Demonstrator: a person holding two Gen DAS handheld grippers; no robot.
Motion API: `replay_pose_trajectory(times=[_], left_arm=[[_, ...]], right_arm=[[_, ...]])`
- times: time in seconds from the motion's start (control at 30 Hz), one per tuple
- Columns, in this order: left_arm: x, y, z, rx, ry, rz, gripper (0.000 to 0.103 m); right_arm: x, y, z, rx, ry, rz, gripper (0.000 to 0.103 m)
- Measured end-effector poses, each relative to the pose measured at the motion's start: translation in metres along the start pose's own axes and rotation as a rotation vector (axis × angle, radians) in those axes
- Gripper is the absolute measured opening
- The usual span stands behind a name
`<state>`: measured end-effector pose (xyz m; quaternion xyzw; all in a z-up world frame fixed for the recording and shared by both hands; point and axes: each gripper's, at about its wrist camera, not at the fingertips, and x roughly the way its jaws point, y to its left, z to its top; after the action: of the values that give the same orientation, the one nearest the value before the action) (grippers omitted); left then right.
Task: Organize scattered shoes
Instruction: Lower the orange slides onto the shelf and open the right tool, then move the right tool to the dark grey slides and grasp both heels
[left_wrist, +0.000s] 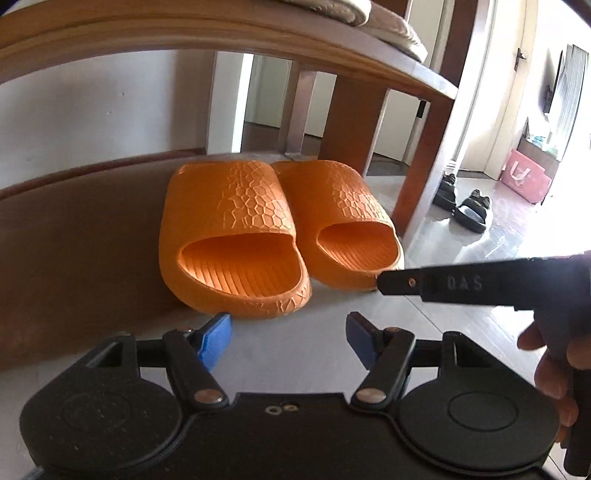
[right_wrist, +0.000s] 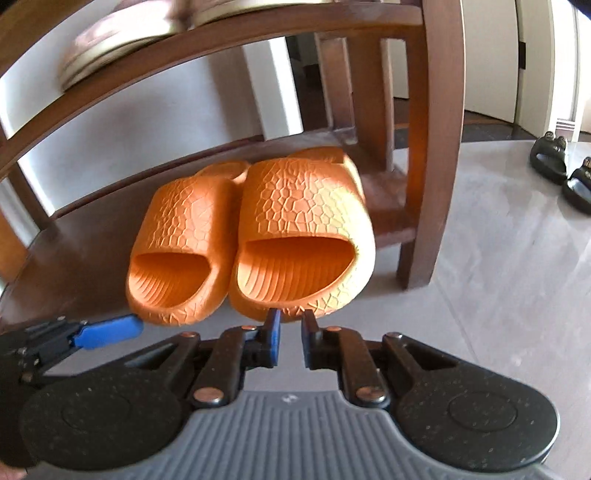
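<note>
Orange foam slippers, cracked-scale texture, ribbed insoles, paired under wooden rack; left claw wide, empty; right claw narrowly parted, empty.

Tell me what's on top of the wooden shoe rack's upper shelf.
On the upper shelf of the wooden shoe rack, pale beige footwear lies, only its soles and edges showing. The shelf board hides the rest, so type and count stay unclear.

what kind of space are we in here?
Probably a home entryway or hallway. A wooden shoe rack holds a pair of orange slippers on its bottom shelf, black sandals lie loose on the pale tiled floor, and a doorway opens beyond.
</note>
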<state>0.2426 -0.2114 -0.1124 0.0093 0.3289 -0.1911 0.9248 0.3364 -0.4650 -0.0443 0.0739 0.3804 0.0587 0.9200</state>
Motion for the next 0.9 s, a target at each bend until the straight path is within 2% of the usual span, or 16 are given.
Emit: replay_pose_trajectory(times=[0.07,0.1,0.23,0.33,0.47,0.57,0.63,0.77,0.8,0.83,0.9], left_arm=[[0.013,-0.002,0.010,0.002,0.000,0.006,0.068],[0.017,-0.002,0.013,0.000,-0.001,0.008,0.068],[0.016,0.000,0.016,0.014,-0.003,0.012,0.068],[-0.014,0.009,0.001,0.072,-0.028,-0.009,0.068],[-0.057,0.036,-0.023,0.217,0.014,-0.012,0.068],[-0.107,0.066,-0.042,0.375,0.087,-0.002,0.068],[-0.152,0.094,-0.059,0.447,0.137,0.011,0.068],[-0.227,0.147,-0.089,0.474,0.193,0.076,0.068],[-0.240,0.157,-0.096,0.470,0.206,0.099,0.068],[-0.263,0.177,-0.110,0.456,0.228,0.147,0.068],[-0.297,0.209,-0.137,0.407,0.256,0.249,0.068]], right_arm=[[0.009,-0.006,0.011,0.010,-0.006,-0.023,0.029],[0.010,-0.008,0.014,0.017,-0.012,-0.028,0.032],[0.014,-0.021,0.025,0.082,-0.039,-0.030,0.037],[-0.004,-0.015,0.004,0.103,-0.050,-0.006,0.040],[-0.020,0.005,-0.032,0.053,-0.002,0.029,0.040],[-0.028,0.039,-0.057,-0.006,0.053,0.089,0.042],[-0.028,0.080,-0.075,-0.057,0.107,0.174,0.043],[-0.024,0.168,-0.096,-0.147,0.225,0.364,0.044],[-0.024,0.174,-0.098,-0.154,0.231,0.375,0.044],[-0.024,0.218,-0.105,-0.213,0.276,0.455,0.044],[-0.027,0.267,-0.111,-0.279,0.331,0.544,0.044]])
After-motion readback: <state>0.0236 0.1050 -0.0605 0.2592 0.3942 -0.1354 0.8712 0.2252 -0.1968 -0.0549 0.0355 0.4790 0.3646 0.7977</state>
